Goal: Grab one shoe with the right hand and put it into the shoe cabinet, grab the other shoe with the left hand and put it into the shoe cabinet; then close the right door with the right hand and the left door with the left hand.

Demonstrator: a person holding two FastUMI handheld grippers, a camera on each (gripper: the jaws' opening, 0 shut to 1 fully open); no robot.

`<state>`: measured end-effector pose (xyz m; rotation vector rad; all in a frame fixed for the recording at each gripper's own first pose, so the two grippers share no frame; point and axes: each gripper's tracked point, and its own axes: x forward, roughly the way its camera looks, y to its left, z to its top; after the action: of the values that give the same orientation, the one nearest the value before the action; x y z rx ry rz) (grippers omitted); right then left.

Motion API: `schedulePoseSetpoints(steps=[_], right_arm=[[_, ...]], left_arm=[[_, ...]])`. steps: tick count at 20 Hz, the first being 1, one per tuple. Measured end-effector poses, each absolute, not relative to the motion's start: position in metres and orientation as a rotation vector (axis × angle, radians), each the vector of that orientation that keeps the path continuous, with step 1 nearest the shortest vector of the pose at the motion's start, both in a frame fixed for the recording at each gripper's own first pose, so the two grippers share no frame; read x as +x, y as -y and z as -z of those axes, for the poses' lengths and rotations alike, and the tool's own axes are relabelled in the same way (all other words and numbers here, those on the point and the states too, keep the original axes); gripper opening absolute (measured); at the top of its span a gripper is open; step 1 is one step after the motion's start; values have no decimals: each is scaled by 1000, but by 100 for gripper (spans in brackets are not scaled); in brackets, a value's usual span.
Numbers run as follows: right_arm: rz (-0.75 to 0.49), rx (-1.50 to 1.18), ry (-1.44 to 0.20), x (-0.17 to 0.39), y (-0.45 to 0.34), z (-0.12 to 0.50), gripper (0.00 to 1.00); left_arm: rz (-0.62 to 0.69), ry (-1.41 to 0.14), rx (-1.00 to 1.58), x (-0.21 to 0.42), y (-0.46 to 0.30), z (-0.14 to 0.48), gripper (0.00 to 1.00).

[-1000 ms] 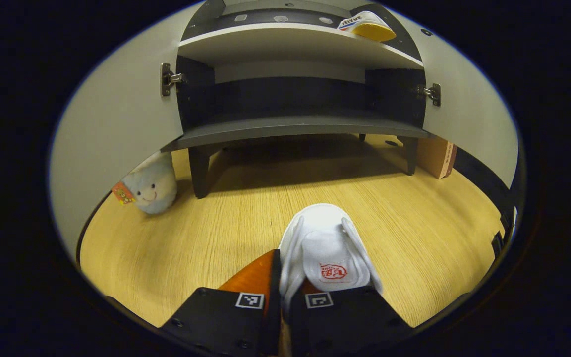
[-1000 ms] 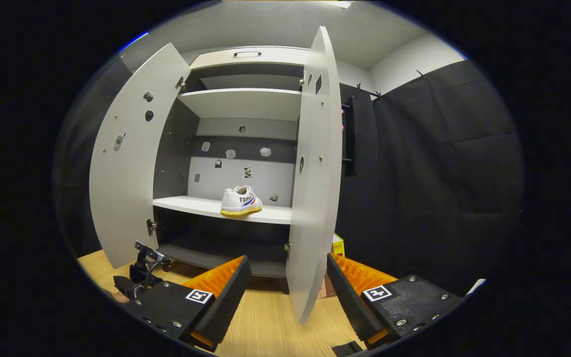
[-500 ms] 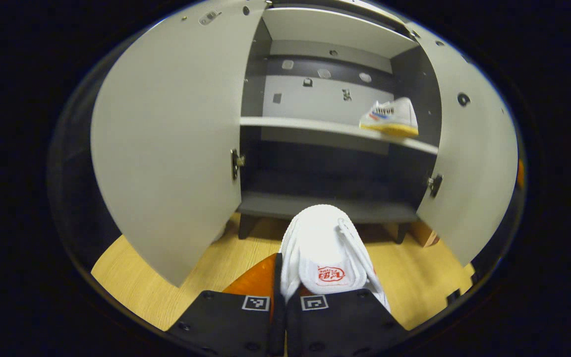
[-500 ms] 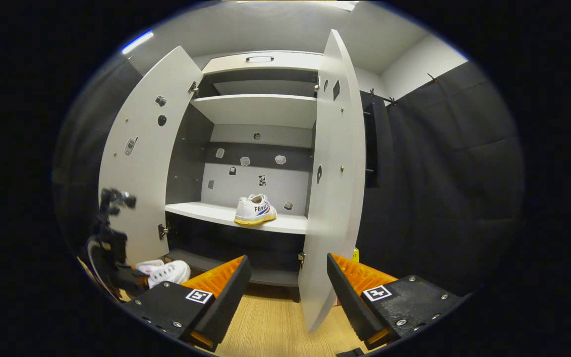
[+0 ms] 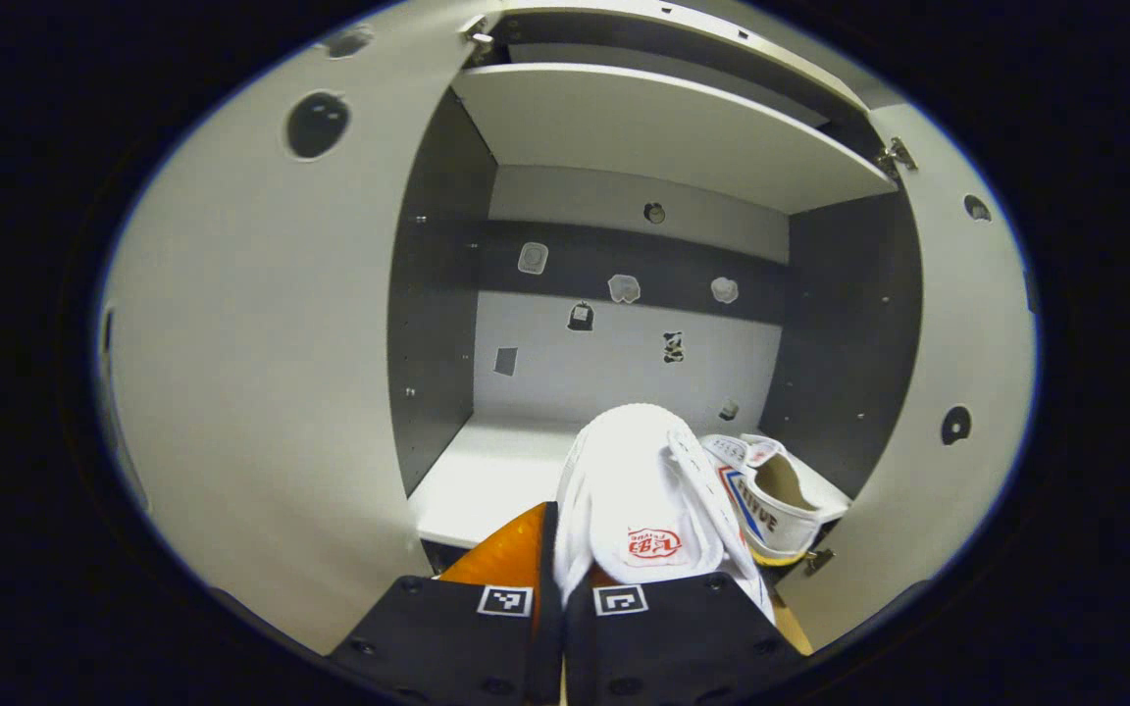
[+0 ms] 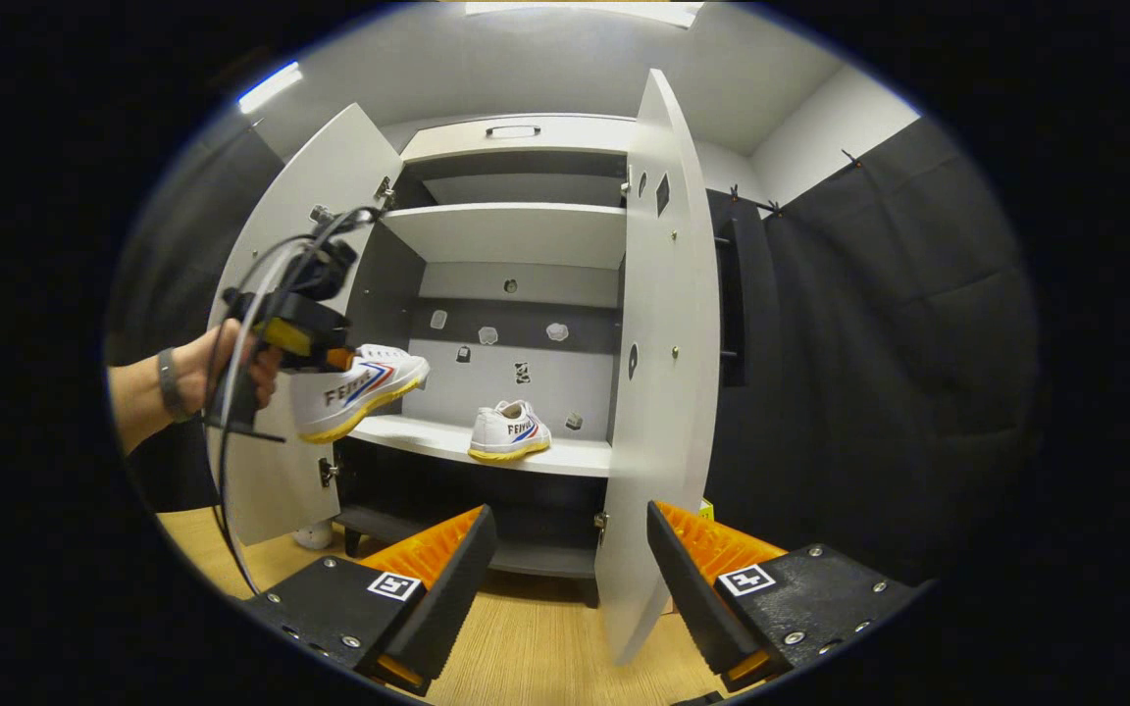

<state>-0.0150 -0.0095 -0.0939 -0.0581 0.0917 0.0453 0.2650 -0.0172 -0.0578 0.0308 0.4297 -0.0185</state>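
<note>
Ahead of the left gripper point(image 5: 565, 559), clamped on second shoe point(image 5: 639, 490): first shoe point(image 6: 510, 432) shelved. Right gripper point(image 6: 565, 559) open, empty; both doors unclosed.

The place is a staged recording booth dressed as a home entryway, not a lived-in house. In the right gripper view, black cloth point(image 6: 879, 343) hangs as a wall from 1 to 4 o'clock, pinned up below a plain white ceiling with a strip light point(image 6: 271, 86) at 11 o'clock. A light shoe cabinet point(image 6: 516, 294) with 2 open doors stands on pale wood-grain flooring point(image 6: 526, 647) at 6 o'clock. Small stickers point(image 5: 624, 288) dot its back panel in the left gripper view. A hand point(image 6: 222, 368) at 9 o'clock carries a cabled handheld gripper point(image 6: 305, 324), which marks a data-collection set.
</note>
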Motion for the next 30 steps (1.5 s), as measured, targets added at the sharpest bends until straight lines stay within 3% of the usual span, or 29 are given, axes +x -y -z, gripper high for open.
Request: schedulePoseSetpoints(steps=[5, 11, 15, 20, 21, 23, 24, 27, 30], right_arm=[[-8, -53, -104, -18, 21, 98, 94], [88, -71, -95, -22, 54, 97, 94], [110, -73, -101, -21, 64, 101, 94], [87, -82, -97, -18, 59, 100, 94], [82, -86, -94, -17, 58, 99, 94], [72, -87, -92, -16, 55, 98, 94], [64, -83, -90, -15, 52, 97, 94], [46, -78, -83, -16, 48, 95, 94], [28, -69, -68, -17, 44, 89, 94]], left_arm=[[13, -585, 87, 363, 38, 116, 8], [-27, -709, 167, 387, 34, 163, 8], [2, -697, 149, 389, 39, 160, 13], [17, -706, 150, 381, 44, 155, 48], [11, -703, 159, 380, 42, 150, 51], [20, -695, 151, 371, 44, 141, 69], [31, -688, 151, 366, 43, 135, 84], [37, -635, 150, 346, 40, 113, 81], [70, -557, 121, 315, 45, 89, 89]])
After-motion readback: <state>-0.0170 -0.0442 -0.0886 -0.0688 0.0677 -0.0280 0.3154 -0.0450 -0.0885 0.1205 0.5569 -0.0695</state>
